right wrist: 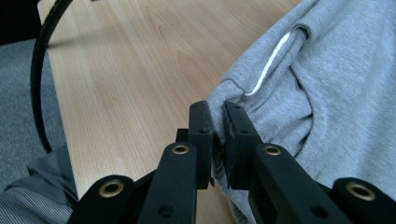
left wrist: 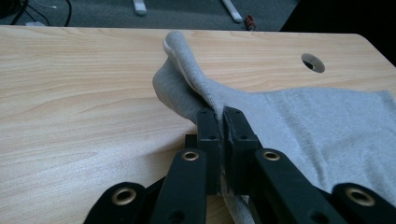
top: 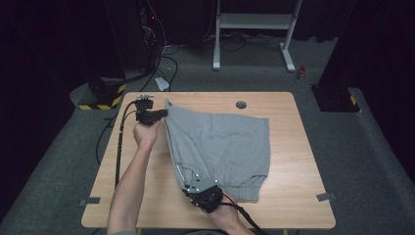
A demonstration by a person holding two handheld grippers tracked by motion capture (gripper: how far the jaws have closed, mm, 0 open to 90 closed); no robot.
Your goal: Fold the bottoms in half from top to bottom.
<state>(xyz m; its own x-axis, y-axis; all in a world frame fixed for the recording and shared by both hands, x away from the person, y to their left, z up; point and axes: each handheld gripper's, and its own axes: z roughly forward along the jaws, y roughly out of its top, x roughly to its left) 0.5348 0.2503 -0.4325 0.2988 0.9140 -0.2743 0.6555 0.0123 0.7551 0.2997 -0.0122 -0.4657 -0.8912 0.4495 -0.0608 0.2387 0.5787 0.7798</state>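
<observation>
The grey shorts (top: 220,147) lie spread over the middle and right of the wooden worktop (top: 122,181), waistband side toward the person's left and an elastic hem at the near edge. A white drawstring (right wrist: 270,65) runs along a pocket seam near the near corner.

The left gripper (top: 155,115) holds the far left corner of the shorts; in the left gripper view its fingers (left wrist: 208,135) are clamped together on a fold of fabric that rises off the worktop into a small peak. The right gripper (top: 195,188) holds the near left corner; in the right gripper view its fingers (right wrist: 201,130) are closed on the bunched edge of the cloth.

Probable faults from here:
- Slip. Each grip takes a thin bite of soft knit (the right one looks close to the very edge), so a sharp pull could free a corner.
- Uneven lift. If one hand moves faster, the cloth is likely to twist or drag and bunch.
- Snagging. The drawstring could catch in the right fingers.

Surroundings: a round cable hole (top: 241,105) sits in the worktop just beyond the shorts, touching nothing. Each gripper's cable (top: 119,147) trails toward the near edge, and the left one could drag on the worktop. Otherwise the worktop is bare, with nothing blocking a fold or lift. A white stand (top: 254,29) stands on the floor beyond, well apart.
</observation>
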